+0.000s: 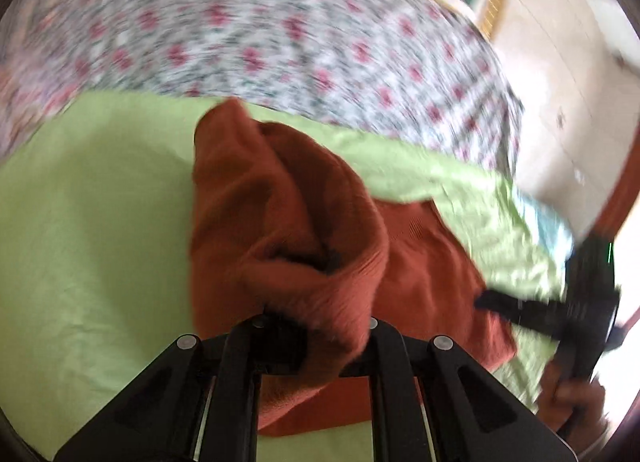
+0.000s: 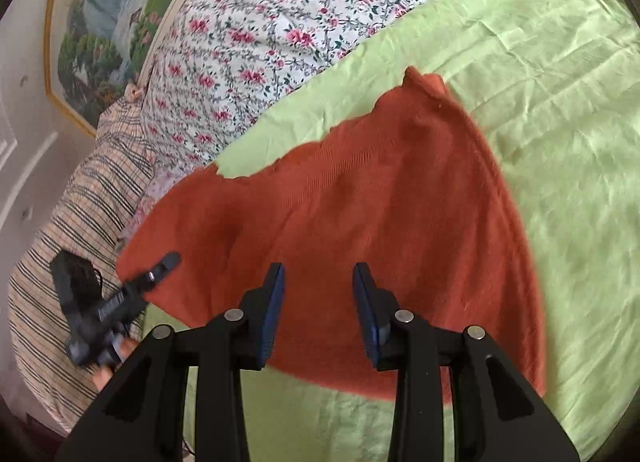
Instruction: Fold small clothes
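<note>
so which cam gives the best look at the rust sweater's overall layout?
Right wrist view: the rust sweater shows sharp, spread over the green sheet, most of its outline visible beyond the open right claw. Left wrist view is motion-blurred and shows only a bunched fold draped over the left claw.

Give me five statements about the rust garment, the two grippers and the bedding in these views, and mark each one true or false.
1. The left gripper has rust garment cloth bunched in its jaws. True.
2. The right gripper is shut on the garment. False: its jaws stand open above the cloth, with a gap between them.
3. The garment lies on a light green sheet. True.
4. The floral bedding is plain blue. False: it is white with pink flowers.
5. The garment is neatly folded into a small square. False: it is spread out, one part lifted and bunched.
</note>
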Available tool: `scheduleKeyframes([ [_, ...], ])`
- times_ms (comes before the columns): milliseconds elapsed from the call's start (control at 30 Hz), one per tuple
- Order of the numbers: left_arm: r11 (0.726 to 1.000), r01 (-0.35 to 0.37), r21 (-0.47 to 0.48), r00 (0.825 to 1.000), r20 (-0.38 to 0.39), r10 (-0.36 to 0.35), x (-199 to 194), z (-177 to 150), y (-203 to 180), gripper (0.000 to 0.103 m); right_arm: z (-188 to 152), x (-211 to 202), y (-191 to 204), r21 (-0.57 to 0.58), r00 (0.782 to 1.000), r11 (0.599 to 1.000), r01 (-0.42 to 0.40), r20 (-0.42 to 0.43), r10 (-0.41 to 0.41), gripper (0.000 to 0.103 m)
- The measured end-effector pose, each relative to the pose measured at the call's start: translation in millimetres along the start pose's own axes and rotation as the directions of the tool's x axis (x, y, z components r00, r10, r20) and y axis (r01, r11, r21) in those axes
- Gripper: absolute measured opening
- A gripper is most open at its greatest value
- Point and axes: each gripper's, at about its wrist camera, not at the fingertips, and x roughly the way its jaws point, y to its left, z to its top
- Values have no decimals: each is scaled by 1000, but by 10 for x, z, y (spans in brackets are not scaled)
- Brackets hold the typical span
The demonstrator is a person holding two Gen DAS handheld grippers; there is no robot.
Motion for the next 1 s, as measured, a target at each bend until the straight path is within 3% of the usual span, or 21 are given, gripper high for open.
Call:
scheduleKeyframes([
  [67, 998, -5, 56, 1000, -25, 6, 178, -104, -205, 10, 161, 56, -30, 9, 1000, 1000, -12, -26, 12, 37],
  [133, 995, -24, 99, 997, -71, 31, 413, -247, -349, 10, 274, 165, -42, 15, 998, 999, -32, -61, 33, 54],
  [200, 992, -41, 123, 994, -92, 53, 542, -354, -412, 10, 367, 344, -41, 22, 993, 999, -43, -105, 45, 63],
  [333, 986, -56, 157, 994, -88, 70, 576, -492, -439, 10, 505, 812, 30, 15, 976, 997, -69, -205, 71, 64],
  [567, 988, -18, 153, 998, -51, 27, 355, -421, -385, 8, 713, 1771, 244, 8, 923, 996, -92, -373, 88, 67],
  [600, 987, -14, 160, 999, -49, 22, 332, -412, -403, 8, 730, 1823, 267, 4, 923, 996, -85, -376, 80, 66],
  [633, 986, -13, 168, 999, -47, 21, 309, -410, -431, 8, 747, 1874, 304, -5, 923, 996, -87, -377, 79, 47],
  [700, 981, -10, 196, 999, -34, 17, 233, -377, -545, 8, 792, 1904, 409, -54, 925, 994, -98, -372, 71, 20],
  [867, 968, 103, 231, 995, -10, -104, 94, -257, -956, 8, 1042, 1397, 470, -130, 962, 984, -118, -261, 81, 15],
  [1000, 949, 193, 250, 981, -49, -187, 257, -267, -1358, 8, 1182, 851, 344, -201, 986, 979, -40, -169, 5, 15],
])
